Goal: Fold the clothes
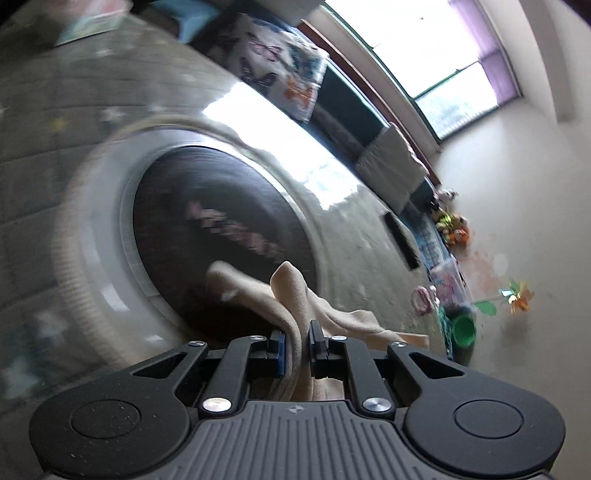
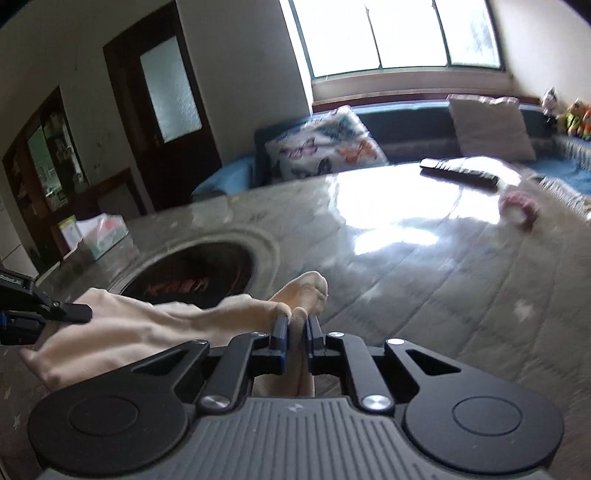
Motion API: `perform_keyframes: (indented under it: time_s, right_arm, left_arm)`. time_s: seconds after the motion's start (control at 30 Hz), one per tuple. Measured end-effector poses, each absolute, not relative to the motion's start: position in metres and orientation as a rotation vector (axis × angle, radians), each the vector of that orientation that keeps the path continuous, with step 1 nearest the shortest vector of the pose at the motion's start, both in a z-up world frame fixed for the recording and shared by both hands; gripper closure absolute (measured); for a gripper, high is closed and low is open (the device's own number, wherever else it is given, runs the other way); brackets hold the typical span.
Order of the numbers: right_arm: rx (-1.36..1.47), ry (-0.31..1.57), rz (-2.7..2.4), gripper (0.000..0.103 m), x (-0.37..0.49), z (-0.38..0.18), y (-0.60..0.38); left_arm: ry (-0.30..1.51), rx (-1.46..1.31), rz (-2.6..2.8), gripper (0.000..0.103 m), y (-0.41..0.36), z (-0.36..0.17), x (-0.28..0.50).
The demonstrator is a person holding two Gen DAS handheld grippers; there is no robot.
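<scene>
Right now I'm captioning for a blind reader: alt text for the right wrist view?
The right tongs pinch a cream cloth above a glossy grey table; the left tongs grip its far end at the left edge. Beyond stand a butterfly cushion and a bright window.

We cannot read the pink lettering on the dark round inset (image 1: 218,236) of the worktop (image 1: 74,122), smeared by motion blur in the left wrist view; the cream garment (image 1: 295,314) drops behind the left gripper (image 1: 297,350) body, so its lower part is hidden. In the right wrist view the left gripper (image 2: 55,314) is cut off by the left edge; the garment (image 2: 129,328) passes beneath the right gripper (image 2: 295,343), out of sight; we cannot identify the blurred pink object (image 2: 519,210), nor the small toys (image 2: 576,118) at the right edge.
</scene>
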State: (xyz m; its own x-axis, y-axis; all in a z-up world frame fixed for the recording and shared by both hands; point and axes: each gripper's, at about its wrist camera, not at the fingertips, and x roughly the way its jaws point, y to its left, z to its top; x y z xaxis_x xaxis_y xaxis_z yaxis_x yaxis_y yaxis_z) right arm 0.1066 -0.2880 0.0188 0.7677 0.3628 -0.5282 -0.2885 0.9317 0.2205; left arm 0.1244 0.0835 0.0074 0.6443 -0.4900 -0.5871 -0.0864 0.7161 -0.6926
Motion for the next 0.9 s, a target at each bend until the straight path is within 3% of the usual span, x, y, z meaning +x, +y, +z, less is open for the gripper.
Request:
perform_keyframes:
  time_s: [0.43,0.9]
  right_arm:
    - [0.086,0.524,0.124,0.095,0.134,0.055,-0.375]
    - [0.088,0.593,-0.026,0.092,0.177,0.024,-0.426]
  left_arm:
    - [0.887,-0.639,-0.419,0.091,-0.035,0.022,0.204]
    - [0.922,-0.469,-0.388,0.085,-0.079,0.004,0.239]
